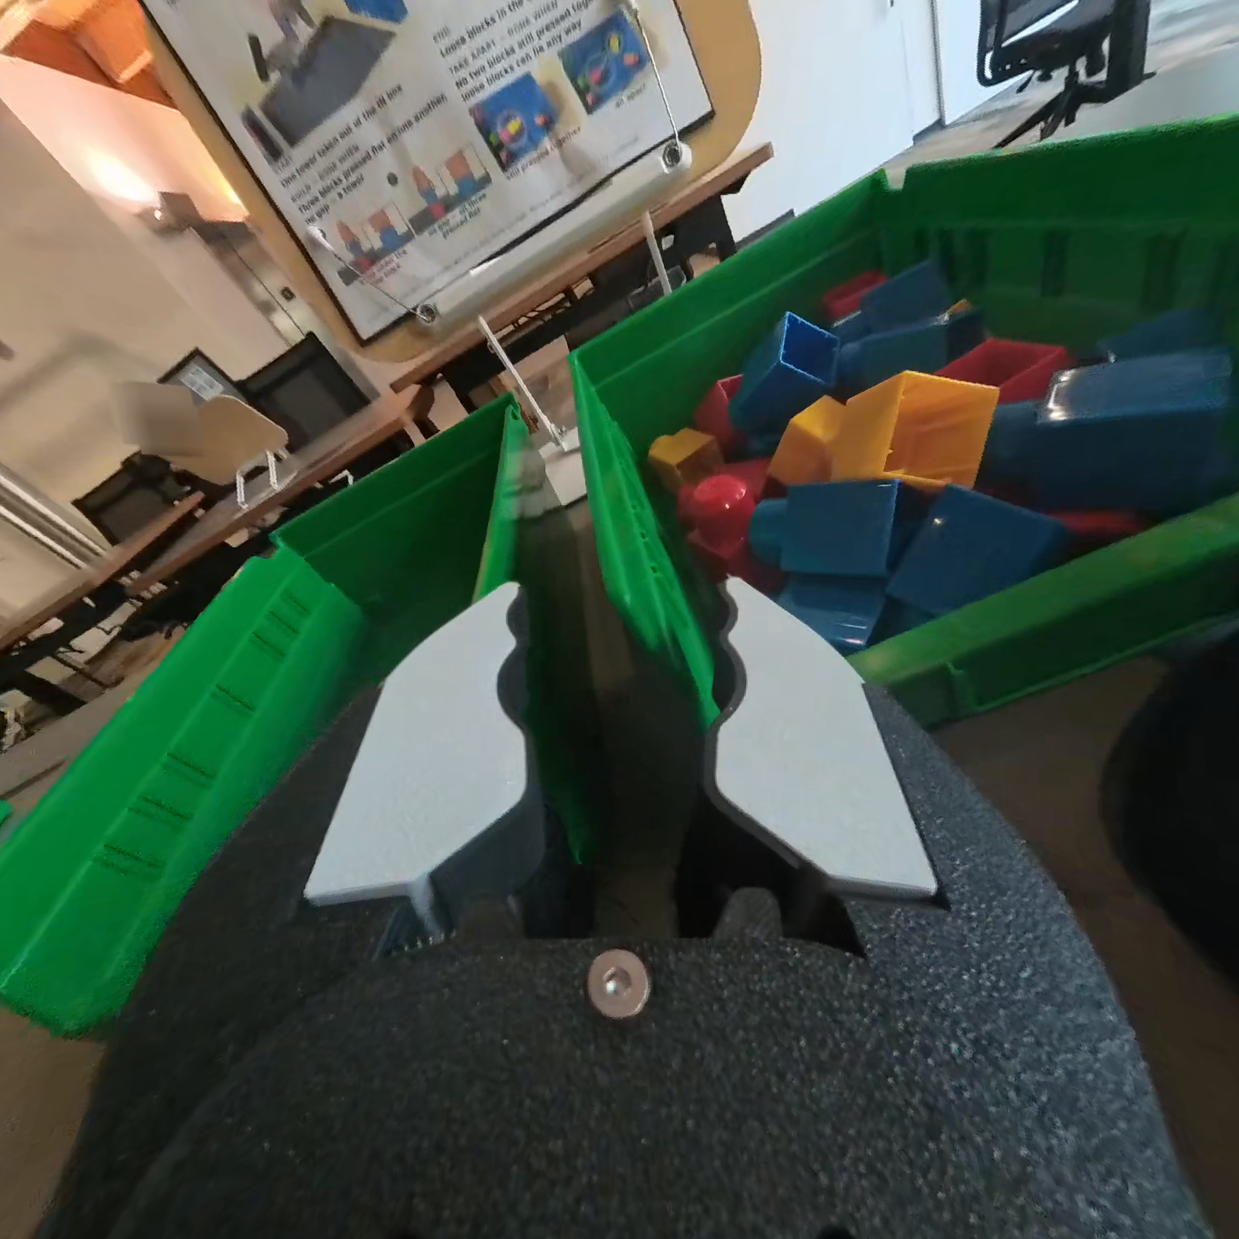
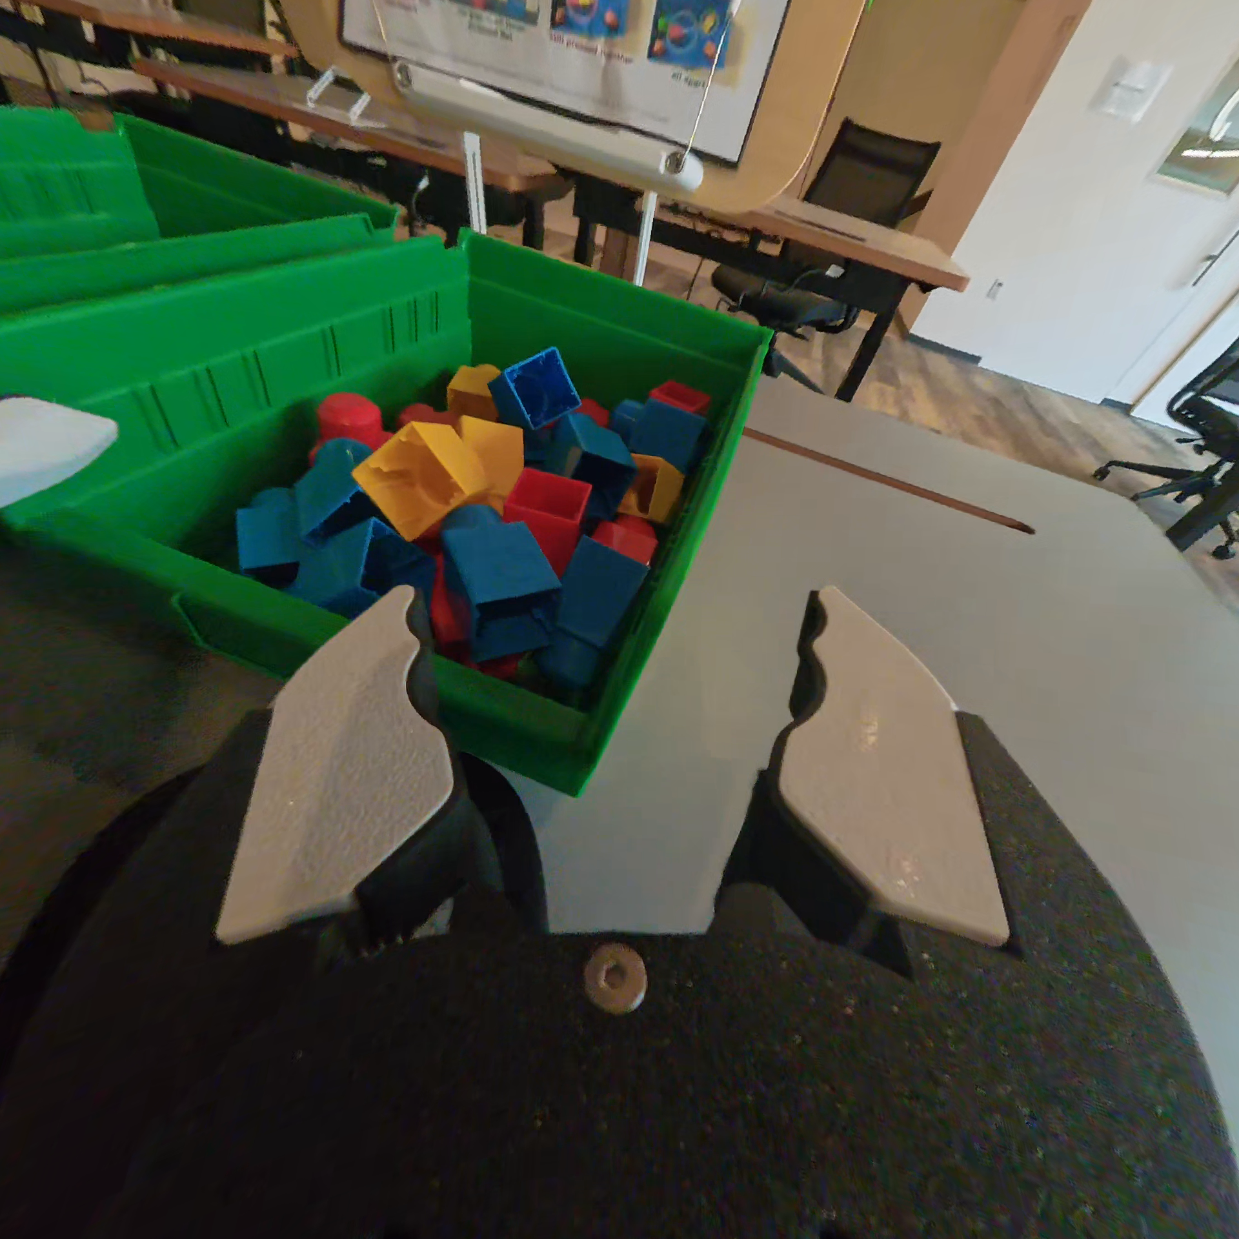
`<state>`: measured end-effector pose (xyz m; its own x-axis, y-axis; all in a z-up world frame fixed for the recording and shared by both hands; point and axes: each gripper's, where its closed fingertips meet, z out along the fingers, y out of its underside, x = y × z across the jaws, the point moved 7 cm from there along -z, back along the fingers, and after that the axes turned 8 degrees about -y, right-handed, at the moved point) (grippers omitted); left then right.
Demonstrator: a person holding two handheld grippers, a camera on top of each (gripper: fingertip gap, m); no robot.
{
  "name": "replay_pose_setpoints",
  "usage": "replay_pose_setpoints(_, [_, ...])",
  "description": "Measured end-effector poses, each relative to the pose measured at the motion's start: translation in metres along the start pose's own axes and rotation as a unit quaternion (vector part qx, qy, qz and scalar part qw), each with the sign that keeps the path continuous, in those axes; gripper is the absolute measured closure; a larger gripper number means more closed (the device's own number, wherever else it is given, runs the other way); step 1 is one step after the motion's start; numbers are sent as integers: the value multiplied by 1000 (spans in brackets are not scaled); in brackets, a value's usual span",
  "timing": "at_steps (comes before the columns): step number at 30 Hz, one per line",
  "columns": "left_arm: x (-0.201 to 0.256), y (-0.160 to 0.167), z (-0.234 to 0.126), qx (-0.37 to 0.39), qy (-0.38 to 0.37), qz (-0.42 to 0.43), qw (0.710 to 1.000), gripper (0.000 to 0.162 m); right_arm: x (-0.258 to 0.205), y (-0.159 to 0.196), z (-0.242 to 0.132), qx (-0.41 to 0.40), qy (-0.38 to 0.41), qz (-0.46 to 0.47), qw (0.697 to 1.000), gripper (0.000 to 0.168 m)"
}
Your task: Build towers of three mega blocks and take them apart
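Right wrist view shows your material: a loose heap of hollow plastic mega blocks in blue, red and yellow, lying every way up inside the nearer green plastic bin. Judge them light, rigid and smooth-sided, likely to skid or tip if you pinch a corner, so take one across two flat opposite walls, below the round stud, and choose a top-lying piece such as the big yellow block. No tower is started yet. Your right gripper hangs spread and empty over the bin's near corner, above the grey tabletop. In the left wrist view your left gripper is also spread, holding nothing, its fingers straddling the gap between that bin's side wall and a second green bin beside it. Those walls and the tangled neighbours block a low sideways approach; come from above. An instruction poster stands behind the bins.
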<state>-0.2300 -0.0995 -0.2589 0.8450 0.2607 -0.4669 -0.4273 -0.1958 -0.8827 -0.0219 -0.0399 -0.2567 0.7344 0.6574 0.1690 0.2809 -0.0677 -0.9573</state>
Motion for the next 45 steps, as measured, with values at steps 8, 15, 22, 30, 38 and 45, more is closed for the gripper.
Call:
replay_pose_setpoints(8, [12, 1, 16, -24, 21, 37, 999, 118, 1, 6, 26, -72, -42, 0, 997, 79])
replay_pose_setpoints(15, [9, 3, 21, -16, 33, 58, 998, 152, 16, 11, 30, -108, -15, -17, 994, 154])
replay_pose_setpoints(22, [7, -12, 6, 70, 21, 81, 994, 152, 13, 11, 15, -93, 28, -98, 990, 157])
replay_pose_setpoints(30, [-13, -45, -17, 148, 20, 52, 987, 151, 9, -28, -20, -25, 68, -119, 990, 157])
replay_pose_setpoints(38, [-64, -56, -42, 158, -3, 36, 987, 152, -27, -73, -27, -3, 56, -139, 989, 157])
replay_pose_setpoints(45, [-133, -38, -69, 152, -49, 40, 986, 151, -91, -107, -11, 32, 13, -150, 988, 157])
